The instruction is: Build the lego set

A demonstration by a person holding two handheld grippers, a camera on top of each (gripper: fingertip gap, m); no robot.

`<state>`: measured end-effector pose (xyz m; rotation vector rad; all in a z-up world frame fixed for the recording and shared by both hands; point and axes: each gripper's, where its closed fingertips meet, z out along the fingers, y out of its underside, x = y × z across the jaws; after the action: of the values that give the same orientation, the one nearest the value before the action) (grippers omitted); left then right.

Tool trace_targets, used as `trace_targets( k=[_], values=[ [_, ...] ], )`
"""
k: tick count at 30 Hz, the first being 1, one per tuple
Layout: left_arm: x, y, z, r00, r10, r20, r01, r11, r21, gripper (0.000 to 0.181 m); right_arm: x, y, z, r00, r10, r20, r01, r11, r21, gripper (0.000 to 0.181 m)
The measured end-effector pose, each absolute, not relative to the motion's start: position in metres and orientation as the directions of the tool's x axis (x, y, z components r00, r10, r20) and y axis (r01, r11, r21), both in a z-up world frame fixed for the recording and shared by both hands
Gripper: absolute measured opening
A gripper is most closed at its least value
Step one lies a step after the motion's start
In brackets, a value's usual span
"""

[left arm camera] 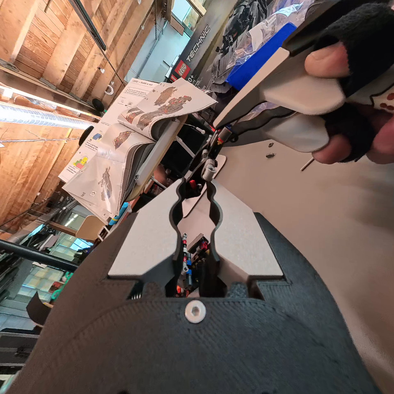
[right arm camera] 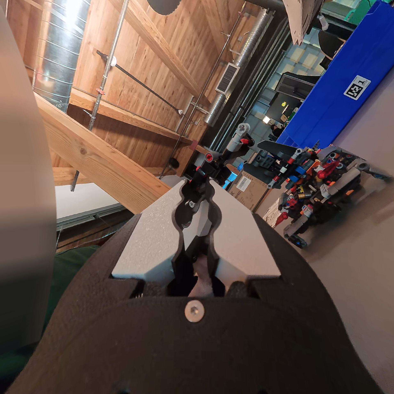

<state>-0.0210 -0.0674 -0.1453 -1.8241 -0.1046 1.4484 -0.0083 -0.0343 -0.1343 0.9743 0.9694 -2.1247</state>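
Two grippers are being closed on one small lego sub-assembly, held above the table. The right gripper is clamped on its black lower end; the left gripper is pinched on its other end, below a grey connector. The larger lego model is resting on the table beside a blue bin. Judged step: joining parts in mid-air; next, aligned pressing is being called for, guided by the open instruction booklet.
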Motion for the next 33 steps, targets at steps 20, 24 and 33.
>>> trace_targets(
  k=[20,24,33],
  values=[
    [-0.026,-0.062,-0.155,0.489,0.618,-0.615,-0.276,-0.559,-0.782,0.018,-0.016,-0.030,-0.141,-0.544,-0.225,-0.809,0.738,-0.586,-0.333,0.013],
    [-0.025,-0.064,-0.152,0.472,0.614,-0.633,-0.293,-0.567,-0.769,0.018,-0.015,-0.031,-0.138,-0.553,-0.220,-0.803,0.731,-0.592,-0.341,0.013],
    [-0.021,-0.060,-0.143,0.305,0.413,-0.858,-0.452,-0.730,-0.513,0.015,-0.017,-0.026,-0.134,-0.514,-0.238,-0.824,0.755,-0.582,-0.302,0.015]
  ],
)
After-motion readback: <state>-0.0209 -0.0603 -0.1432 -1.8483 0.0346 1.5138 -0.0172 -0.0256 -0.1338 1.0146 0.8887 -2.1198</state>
